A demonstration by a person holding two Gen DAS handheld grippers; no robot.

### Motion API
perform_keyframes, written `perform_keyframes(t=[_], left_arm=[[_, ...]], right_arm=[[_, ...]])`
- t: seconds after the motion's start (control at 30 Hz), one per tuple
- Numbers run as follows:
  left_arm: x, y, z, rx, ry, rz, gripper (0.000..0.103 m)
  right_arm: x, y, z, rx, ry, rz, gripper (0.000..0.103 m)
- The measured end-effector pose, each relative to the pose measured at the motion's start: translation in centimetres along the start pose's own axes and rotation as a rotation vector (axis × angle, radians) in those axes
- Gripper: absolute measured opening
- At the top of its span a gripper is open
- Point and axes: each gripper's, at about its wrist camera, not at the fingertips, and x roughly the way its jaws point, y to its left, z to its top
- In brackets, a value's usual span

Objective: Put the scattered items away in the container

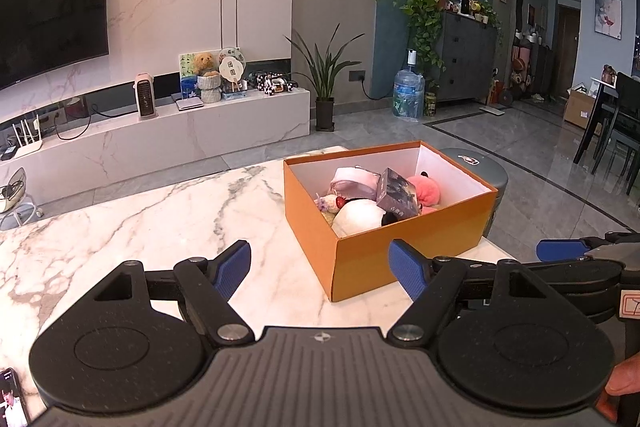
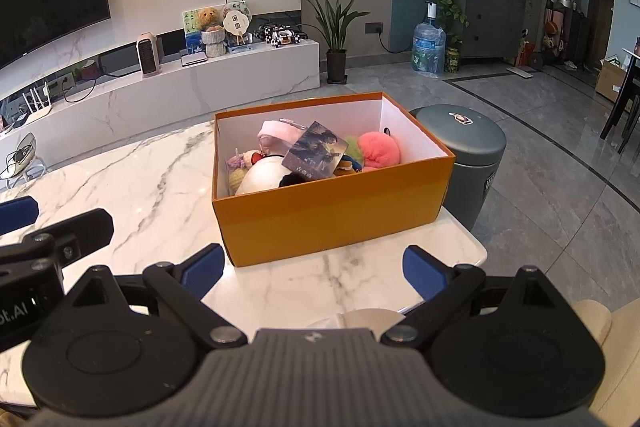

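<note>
1. We see a dark curved television [image 1: 48,11] on the marble wall at the left.
2. Below it runs a long white marble media shelf [image 1: 168,143]; on it stand a small pink heater [image 1: 145,95], a teddy bear [image 1: 205,63] in a knitted pot, a round paper fan [image 1: 231,67] and a white router [image 1: 29,143].
3. A tall potted plant [image 1: 325,83] stands on the grey floor just beside the shelf's right end.
4. A blue water jug [image 1: 408,95] with a pump sits near a dark cabinet [image 1: 466,59] draped in trailing ivy.
5. A grey bin [image 2: 468,151] stands on the floor just beyond the desk [image 2: 152,179].
6. A phone [image 1: 14,401] lies at the desk's near left edge.
</note>
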Motion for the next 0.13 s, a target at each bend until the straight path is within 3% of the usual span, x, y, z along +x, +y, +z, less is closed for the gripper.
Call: perform_keyframes(t=[0.13], left_arm=[[-0.11,0.15,0.04,0.001,0.0,0.005,0.089]], right_arm=[[-0.04,-0.03,-0.09,0.002,0.0,0.001,0.097]])
